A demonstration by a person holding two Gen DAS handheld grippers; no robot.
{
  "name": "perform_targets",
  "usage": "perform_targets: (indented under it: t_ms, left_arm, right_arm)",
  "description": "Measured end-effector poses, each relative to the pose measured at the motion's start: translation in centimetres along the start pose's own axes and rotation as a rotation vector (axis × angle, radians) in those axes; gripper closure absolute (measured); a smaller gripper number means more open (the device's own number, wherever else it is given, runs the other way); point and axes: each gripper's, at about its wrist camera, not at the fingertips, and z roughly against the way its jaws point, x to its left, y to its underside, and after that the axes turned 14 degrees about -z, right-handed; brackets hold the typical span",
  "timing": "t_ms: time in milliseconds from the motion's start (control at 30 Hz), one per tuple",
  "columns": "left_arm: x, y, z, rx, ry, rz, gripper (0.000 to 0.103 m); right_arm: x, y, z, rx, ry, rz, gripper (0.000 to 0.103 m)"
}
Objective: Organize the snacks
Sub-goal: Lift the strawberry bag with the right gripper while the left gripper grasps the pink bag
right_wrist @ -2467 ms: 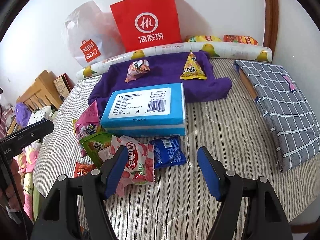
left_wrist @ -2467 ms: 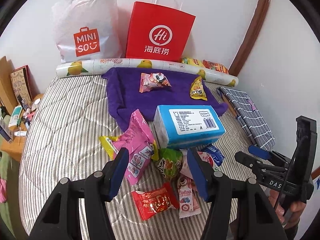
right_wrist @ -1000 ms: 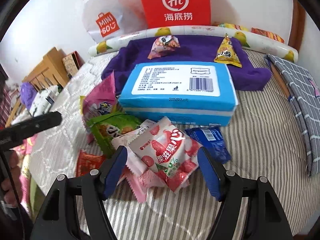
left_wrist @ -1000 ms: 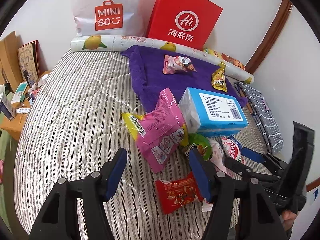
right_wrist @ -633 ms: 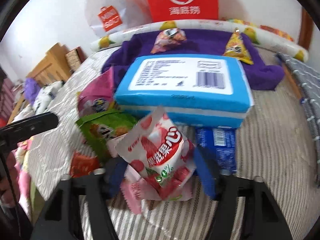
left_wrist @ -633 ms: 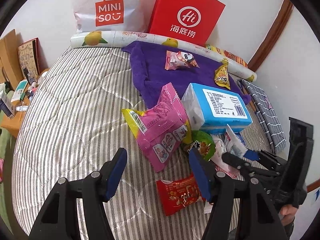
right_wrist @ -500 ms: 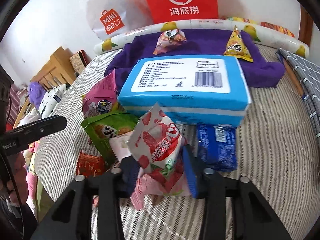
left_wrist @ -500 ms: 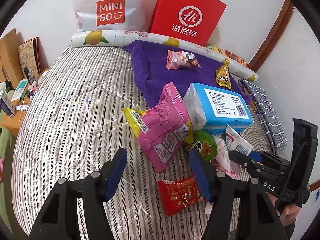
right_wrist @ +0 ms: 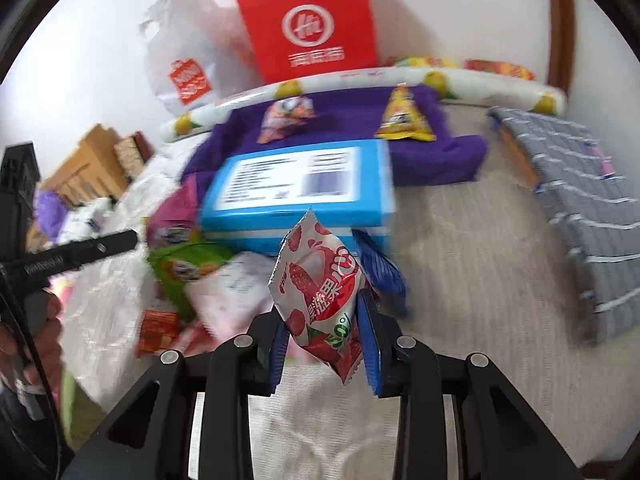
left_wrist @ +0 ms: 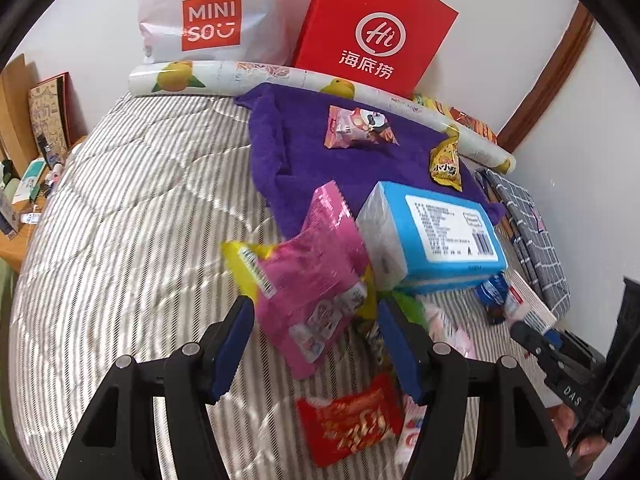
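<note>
My right gripper [right_wrist: 324, 336] is shut on a white and red strawberry snack packet [right_wrist: 320, 280], lifted off the striped bed; this gripper also shows at the right edge of the left wrist view [left_wrist: 532, 324]. My left gripper [left_wrist: 316, 340] is open above a pink snack bag [left_wrist: 316, 276], its fingers on either side of the bag's lower end without touching. A red packet [left_wrist: 352, 424], a green packet [right_wrist: 184, 268] and a blue packet [right_wrist: 380, 268] lie by a blue tissue pack [left_wrist: 436, 236]. Two snacks, pink [left_wrist: 356, 126] and yellow [left_wrist: 446, 166], rest on the purple towel [left_wrist: 296, 152].
A red paper bag [left_wrist: 372, 28] and a white Miniso bag [left_wrist: 208, 12] stand against the wall behind a rolled fruit-print sheet [left_wrist: 248, 76]. A grey checked cloth [right_wrist: 580, 200] lies at the right. A wooden bedside table [left_wrist: 16, 200] with small items is left of the bed.
My right gripper closed on the strawberry packet and lifted it off the pile. My left gripper moved in over the pink bag, which now sits between its fingers.
</note>
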Motion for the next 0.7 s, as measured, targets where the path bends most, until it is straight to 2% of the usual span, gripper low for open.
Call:
perform_targets:
  t_ms: [33,200,367,467,700]
  left_arm:
    - [0.0,-0.3,-0.4,0.000,0.007,0.007,0.041]
    - [0.2,-1.1,-2.4,0.029,0.003,0.049,0.041]
    - [0.5,-1.2,-3.6,0.024,0.001,0.067,0.041]
    - [0.6,-1.4,-3.8,0.020,0.001,0.065,0.041]
    - [0.6,-1.5,-3.8,0.001,0.026,0.046,0.046]
  right_arm:
    - [-0.4,-0.1,0.2,-0.011,0.029,0.004,0.071]
    - [-2.1,0.0,0.2,-0.007,0.057,0.011,0.071]
    - [-3.1,0.4,-1.2,0.043,0.006,-0.020,0.071]
    - [-3.0,0.7,-1.9,0.054,0.006,-0.022,0.071]
    - [-2.2,0.5,-3.3,0.057,0.018,0.006,0.061]
